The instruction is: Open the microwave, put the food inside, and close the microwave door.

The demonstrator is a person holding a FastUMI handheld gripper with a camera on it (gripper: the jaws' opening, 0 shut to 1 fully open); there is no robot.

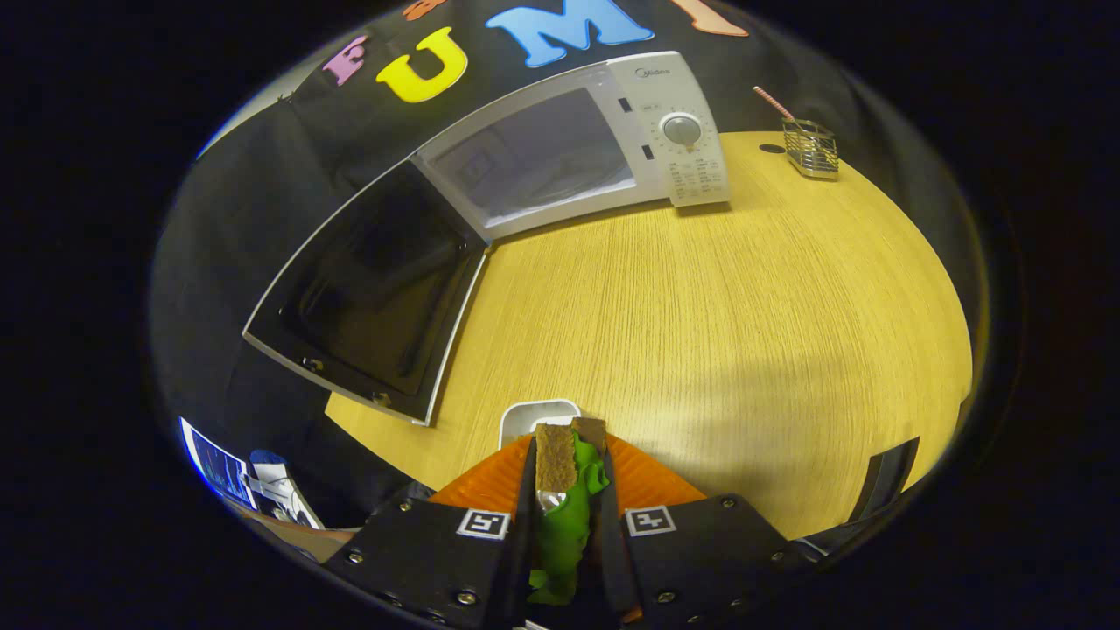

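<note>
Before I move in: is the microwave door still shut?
No, the microwave door hangs wide open while the tongs grip the sandwich.

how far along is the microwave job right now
Done: the microwave door is swung wide open, showing the cavity. In hand: the gripper is shut on the sandwich, brown bread with green filling, held between the fingers above a white tray near the wooden table edge. Left: carry the sandwich across to the cavity, set it inside, then close the door.
</note>
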